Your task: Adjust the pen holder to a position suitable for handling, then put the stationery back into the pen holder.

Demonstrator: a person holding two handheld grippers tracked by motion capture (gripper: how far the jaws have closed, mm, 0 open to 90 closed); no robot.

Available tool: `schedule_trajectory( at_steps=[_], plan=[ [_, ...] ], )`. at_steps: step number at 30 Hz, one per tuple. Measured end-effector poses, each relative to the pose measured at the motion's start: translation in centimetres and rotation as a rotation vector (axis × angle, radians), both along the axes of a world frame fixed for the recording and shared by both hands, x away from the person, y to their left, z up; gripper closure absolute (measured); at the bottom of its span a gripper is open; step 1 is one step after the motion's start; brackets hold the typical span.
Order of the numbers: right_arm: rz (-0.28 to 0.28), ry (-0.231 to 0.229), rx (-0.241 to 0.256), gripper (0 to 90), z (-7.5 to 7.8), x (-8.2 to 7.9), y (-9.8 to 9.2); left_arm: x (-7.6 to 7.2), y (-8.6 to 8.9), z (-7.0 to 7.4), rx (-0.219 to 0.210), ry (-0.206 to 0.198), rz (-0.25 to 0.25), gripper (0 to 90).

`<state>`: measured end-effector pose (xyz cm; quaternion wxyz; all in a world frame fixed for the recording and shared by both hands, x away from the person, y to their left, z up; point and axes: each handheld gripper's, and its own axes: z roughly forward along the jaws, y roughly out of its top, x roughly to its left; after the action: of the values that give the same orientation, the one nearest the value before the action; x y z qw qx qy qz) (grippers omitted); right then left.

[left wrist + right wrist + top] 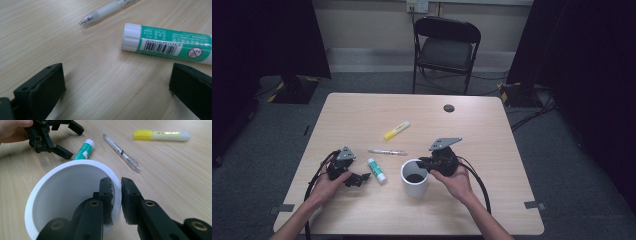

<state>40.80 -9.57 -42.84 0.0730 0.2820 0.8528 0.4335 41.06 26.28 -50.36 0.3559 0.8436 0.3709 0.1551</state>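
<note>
So the worktop (362, 110) is a pale wood-grain slab, with a dark folding chair (446, 47) parked behind its far edge. Sitting toward the near middle is a white mug (414, 184), upright, something dark inside it in the high view, though it's too dim to tell what.

The right gripper (424, 162) has the mug by the rim: in the right gripper view one jaw is inside the wall, the other outside, and they're clamped tight on the rim (117, 185) between them. The person's right hand (454, 180) wraps the gripper body just right of the mug.

The left gripper (360, 178) rests low on the worktop over to the left, jaws spread wide with nothing in them, held by the left hand (329, 186). Just beyond its jaws lies a green and white glue stick (170, 43), white cap pointing away from the mug, near the jaws but not between them.

Past that, a clear pen (387, 152) lies flat, and farther back a yellow highlighter (396, 130), well apart from both grippers.
</note>
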Motion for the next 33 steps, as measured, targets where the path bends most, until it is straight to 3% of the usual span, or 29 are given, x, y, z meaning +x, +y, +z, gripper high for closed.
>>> schedule_trajectory(
  at_steps=[7, 12, 15, 19, 21, 23, 26, 27, 29, 33],
  plan=[
    [0.013, 0.019, 0.015, 76.3, 0.0, 0.0, 0.4, 0.0, 0.0, 0.0, 0.000, -0.001, -0.003, 0.0],
    [0.016, -0.005, 0.048, 68.9, 0.9, -0.4, -0.2, 0.0, 0.0, 0.0, -0.003, -0.002, -0.003, 0.0],
    [-0.012, -0.028, 0.070, 65.0, 1.7, -0.7, -1.2, 0.0, 0.0, 0.0, -0.004, -0.003, -0.006, 0.0],
    [-0.099, -0.078, 0.093, 57.4, 2.9, -0.7, -3.6, 0.0, 0.0, 0.1, 0.002, 0.002, -0.013, 0.8],
    [-0.137, -0.096, 0.074, 52.4, 3.0, -0.7, -4.6, 0.0, -0.1, 0.3, 0.002, 0.012, -0.021, 3.6],
    [-0.172, -0.094, 0.076, 49.2, 2.6, -0.7, -5.8, -0.1, -0.1, 0.5, 0.010, 0.007, -0.026, 8.0],
    [-0.220, -0.071, 0.032, 45.0, 1.0, -0.9, -7.4, -0.3, -0.1, 0.9, 0.015, -0.024, -0.024, 17.9],
    [-0.242, -0.049, 0.007, 44.7, -0.3, -1.1, -8.5, -0.3, -0.1, 0.9, 0.002, -0.024, -0.023, 16.1],
    [-0.253, -0.038, -0.010, 44.6, -0.9, -1.3, -9.1, -0.3, 0.0, 1.0, 0.007, -0.029, -0.033, 16.4],
    [-0.290, 0.011, -0.061, 41.2, -3.1, -1.7, -11.2, -0.4, 0.0, 1.3, -0.031, -0.046, -0.039, 16.4]
  ],
)
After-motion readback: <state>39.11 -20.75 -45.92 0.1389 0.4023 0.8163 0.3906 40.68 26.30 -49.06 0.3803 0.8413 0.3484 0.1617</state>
